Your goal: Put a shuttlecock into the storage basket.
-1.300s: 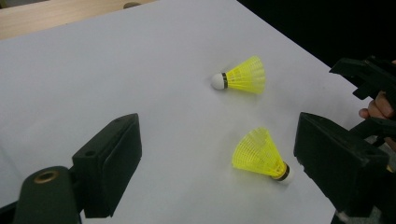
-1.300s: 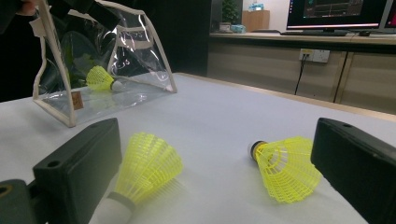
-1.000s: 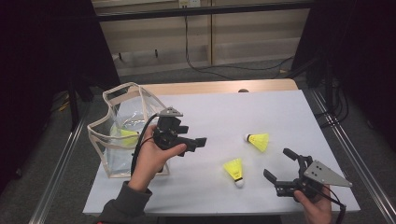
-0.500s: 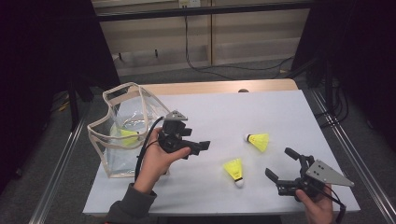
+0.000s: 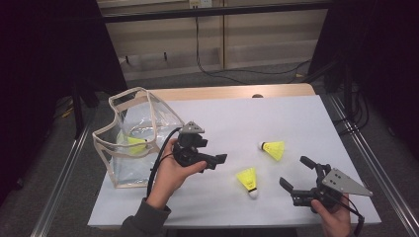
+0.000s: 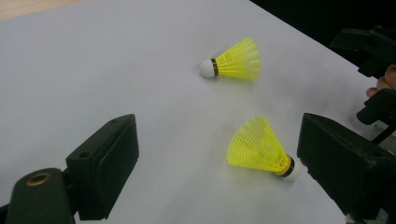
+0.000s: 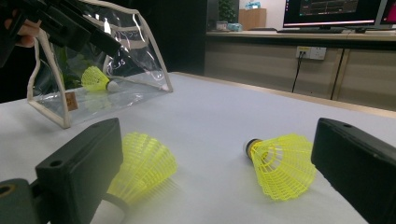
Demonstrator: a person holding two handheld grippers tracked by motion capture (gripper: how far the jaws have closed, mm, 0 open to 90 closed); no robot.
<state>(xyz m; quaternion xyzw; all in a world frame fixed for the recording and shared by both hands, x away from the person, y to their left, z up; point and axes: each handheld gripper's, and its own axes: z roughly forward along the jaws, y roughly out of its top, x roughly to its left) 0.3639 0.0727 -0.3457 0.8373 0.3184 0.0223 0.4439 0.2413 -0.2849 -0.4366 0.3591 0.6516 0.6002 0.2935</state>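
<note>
One yellow plastic shuttlecock (image 5: 132, 143) lies inside the clear plastic pouch (image 5: 148, 116); two more yellow shuttlecocks (image 5: 248, 178) (image 5: 272, 149) wait on the white surface (image 5: 296, 118), with both the left tool (image 5: 217, 159) and the right tool (image 5: 295, 174) open and empty.

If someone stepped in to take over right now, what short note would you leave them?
Left gripper: jaws open, empty, held over the table just right of the clear bag.
Right gripper: jaws open, empty, low at the table's near right corner.
Done: one yellow shuttlecock already lies inside the bag.
Left: two lie loose on the white table, the near shuttlecock between the grippers and the far shuttlecock beyond it. The near one looks the likely next pick, then the far one.
</note>
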